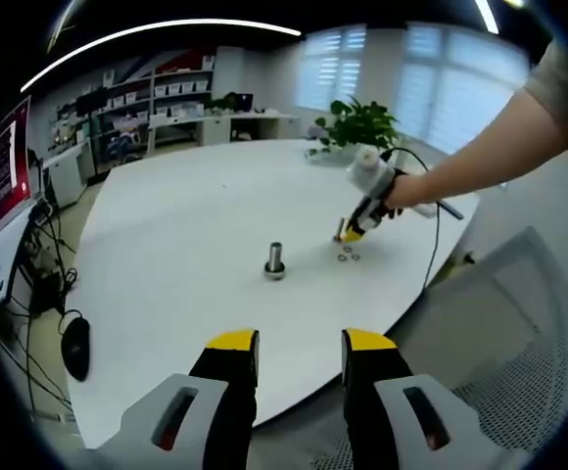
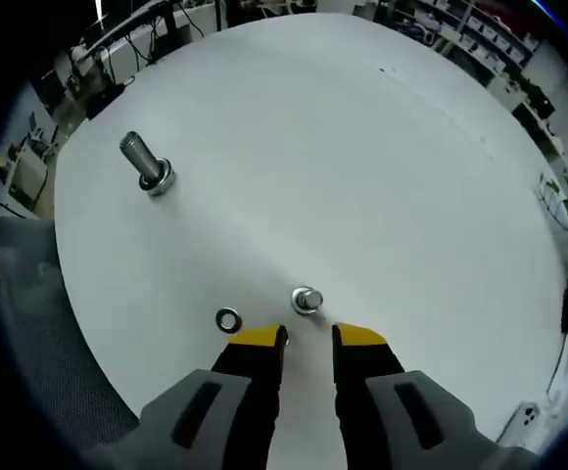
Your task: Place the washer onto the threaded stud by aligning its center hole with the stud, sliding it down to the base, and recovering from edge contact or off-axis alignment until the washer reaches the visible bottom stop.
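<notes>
A threaded stud (image 1: 275,260) stands upright on its round base near the middle of the white table (image 1: 186,245); the right gripper view has it at the upper left (image 2: 147,164). A loose washer (image 2: 228,320) lies flat on the table just left of my right gripper (image 2: 309,336), which is open with nothing between its jaws. A second small metal piece (image 2: 307,301) sits right ahead of those tips. In the left gripper view a hand holds the right gripper (image 1: 353,233) low over these small parts (image 1: 348,257). My left gripper (image 1: 301,343) is open and empty, short of the table's near edge.
A potted plant (image 1: 360,122) stands at the table's far side. A mesh chair (image 1: 519,362) is at the right and a monitor (image 1: 5,186) at the left. A cable (image 1: 431,245) trails from the right gripper over the table edge. Shelves line the back wall.
</notes>
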Demonstrator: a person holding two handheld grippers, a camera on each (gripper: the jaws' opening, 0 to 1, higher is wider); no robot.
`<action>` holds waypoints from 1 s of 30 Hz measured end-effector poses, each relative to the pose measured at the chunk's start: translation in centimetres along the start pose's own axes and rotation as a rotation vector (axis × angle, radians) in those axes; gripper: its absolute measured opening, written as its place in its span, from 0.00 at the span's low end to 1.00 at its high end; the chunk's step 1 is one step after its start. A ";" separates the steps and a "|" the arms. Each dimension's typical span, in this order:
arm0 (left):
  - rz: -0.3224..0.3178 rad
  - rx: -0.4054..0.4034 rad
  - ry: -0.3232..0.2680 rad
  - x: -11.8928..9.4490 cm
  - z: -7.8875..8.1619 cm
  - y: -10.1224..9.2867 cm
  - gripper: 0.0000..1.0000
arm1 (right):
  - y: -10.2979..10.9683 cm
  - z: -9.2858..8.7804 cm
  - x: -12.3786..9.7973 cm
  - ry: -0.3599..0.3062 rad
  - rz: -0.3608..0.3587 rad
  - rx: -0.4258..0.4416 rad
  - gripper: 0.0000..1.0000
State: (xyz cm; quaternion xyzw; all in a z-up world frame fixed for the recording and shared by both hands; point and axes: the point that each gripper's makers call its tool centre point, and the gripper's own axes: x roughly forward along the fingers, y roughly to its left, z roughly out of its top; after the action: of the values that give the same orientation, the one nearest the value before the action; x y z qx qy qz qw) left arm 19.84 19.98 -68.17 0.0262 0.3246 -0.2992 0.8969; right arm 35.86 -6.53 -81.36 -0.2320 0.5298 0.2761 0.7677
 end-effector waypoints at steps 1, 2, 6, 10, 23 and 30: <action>0.001 -0.001 0.000 0.0 0.0 0.0 0.31 | 0.2 -0.1 -0.1 0.000 0.003 -0.001 0.22; 0.001 -0.001 -0.001 0.0 0.0 0.0 0.32 | 0.4 -0.3 -0.1 0.000 0.007 -0.003 0.22; -0.001 0.001 0.002 0.0 -0.1 0.0 0.32 | 1.6 -1.1 -0.3 0.006 0.036 0.000 0.23; -0.002 0.005 -0.001 0.0 0.0 -0.1 0.32 | 2.8 -1.6 -0.3 0.010 0.058 -0.003 0.23; 0.005 0.006 0.002 -0.1 -0.1 0.0 0.32 | 3.6 -2.8 0.7 0.044 0.076 -0.031 0.21; 0.009 0.008 0.004 -0.1 -0.1 0.0 0.32 | 3.3 -3.1 0.4 0.042 0.060 -0.071 0.18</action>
State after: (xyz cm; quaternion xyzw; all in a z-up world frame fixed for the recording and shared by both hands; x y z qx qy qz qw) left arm 19.78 20.07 -68.17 0.0318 0.3249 -0.2964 0.8975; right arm 31.61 -6.02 -82.96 -0.2488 0.5425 0.3126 0.7389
